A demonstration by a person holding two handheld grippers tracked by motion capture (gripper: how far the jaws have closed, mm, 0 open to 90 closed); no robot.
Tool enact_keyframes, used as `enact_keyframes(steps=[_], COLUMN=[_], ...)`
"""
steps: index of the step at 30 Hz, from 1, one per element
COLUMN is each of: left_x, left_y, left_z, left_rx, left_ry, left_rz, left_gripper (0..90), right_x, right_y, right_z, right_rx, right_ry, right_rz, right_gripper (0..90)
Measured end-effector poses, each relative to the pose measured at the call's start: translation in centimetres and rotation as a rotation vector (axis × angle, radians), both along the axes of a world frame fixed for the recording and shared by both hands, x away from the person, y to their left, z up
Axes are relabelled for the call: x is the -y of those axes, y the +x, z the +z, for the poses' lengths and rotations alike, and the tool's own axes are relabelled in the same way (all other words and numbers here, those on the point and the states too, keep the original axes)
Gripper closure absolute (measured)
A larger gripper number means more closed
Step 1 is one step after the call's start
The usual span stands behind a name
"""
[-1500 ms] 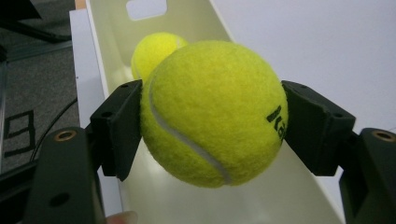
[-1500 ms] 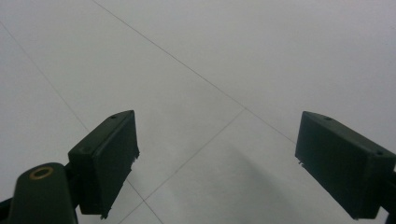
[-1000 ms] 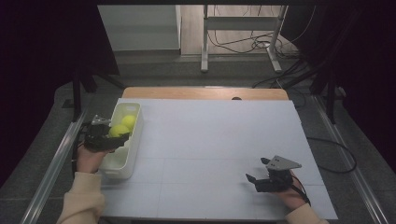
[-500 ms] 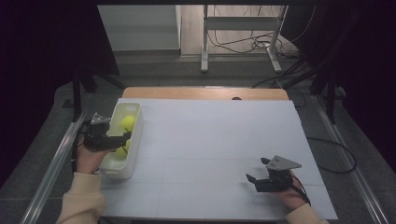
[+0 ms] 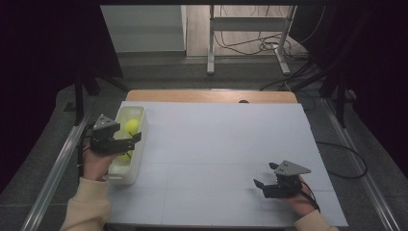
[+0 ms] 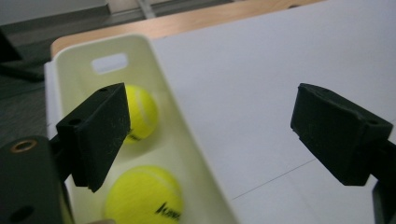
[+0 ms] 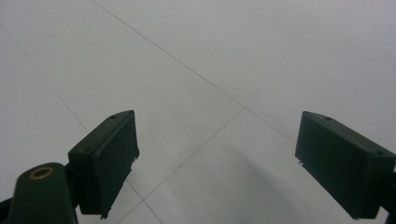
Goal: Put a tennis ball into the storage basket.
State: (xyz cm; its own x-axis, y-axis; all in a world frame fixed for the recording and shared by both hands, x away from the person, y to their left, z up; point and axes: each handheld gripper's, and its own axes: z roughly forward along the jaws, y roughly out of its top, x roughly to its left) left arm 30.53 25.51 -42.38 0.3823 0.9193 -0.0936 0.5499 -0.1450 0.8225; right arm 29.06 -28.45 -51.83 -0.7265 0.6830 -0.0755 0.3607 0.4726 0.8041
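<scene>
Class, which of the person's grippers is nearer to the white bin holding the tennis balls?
Left. The left gripper sits over the white bin; the right gripper is far across the table, near its front right.

Left hand-held gripper (image 5: pixel 131 140) and right hand-held gripper (image 5: pixel 263 176) both gape wide.

A bin (image 5: pixel 137 113) sits on the worktop (image 5: pixel 221 144) at the frame's left, two balls (image 5: pixel 132 126) inside, one behind the other.

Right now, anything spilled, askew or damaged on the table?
Nothing stands out. Two tennis balls sit inside the white bin at the table's left edge. The left tool is open over the bin's rim; the right tool is open above bare table.
</scene>
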Motion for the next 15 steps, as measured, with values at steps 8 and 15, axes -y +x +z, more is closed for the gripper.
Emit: enact_keyframes(steps=[8, 15], left_x=[2.3, 4.7], left_y=[-1.1, -2.4], left_z=[0.3, 0.1], left_rx=[0.049, 0.084], left_ry=[-0.041, -0.056], left_rz=[-0.110, -0.195], left_gripper=[12.9, 12.8], right_x=[0.0, 0.1], right_y=[0.0, -0.1], right_z=[0.0, 0.2], right_rx=[0.002, 0.002], right_ry=[0.010, 0.020], right_rz=[0.000, -0.007], right_gripper=[13.7, 13.7])
